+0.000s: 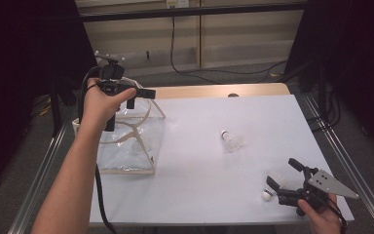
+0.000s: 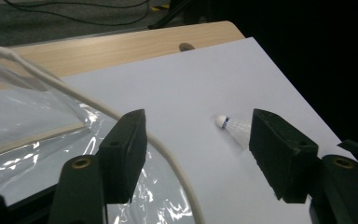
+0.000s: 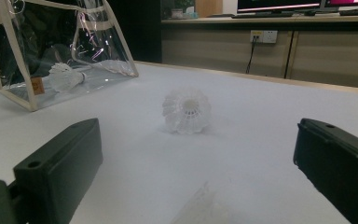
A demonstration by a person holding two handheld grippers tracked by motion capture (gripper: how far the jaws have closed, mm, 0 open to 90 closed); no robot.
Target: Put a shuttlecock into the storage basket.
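Note:
A clear plastic bag (image 1: 129,141) with cream trim stands at the table's left. One white shuttlecock (image 3: 65,77) lies inside it. My left gripper (image 1: 139,97) hovers above the bag's top, jaws open. In the left gripper view the bag's cream handle cord (image 2: 168,154) runs between the left gripper's (image 2: 200,158) jaws without being pinched. A second shuttlecock (image 1: 230,140) lies mid-table, also visible as a shuttlecock (image 2: 230,125) and shuttlecock (image 3: 186,111) in the gripper views. A third shuttlecock (image 1: 271,187) lies just in front of my right gripper (image 1: 283,183), which rests open near the front right corner.
The white sheet (image 1: 199,170) covers most of the wooden table (image 1: 214,90). Metal rails run along both sides, and cables lie on the floor behind. Dark curtains close in left and right.

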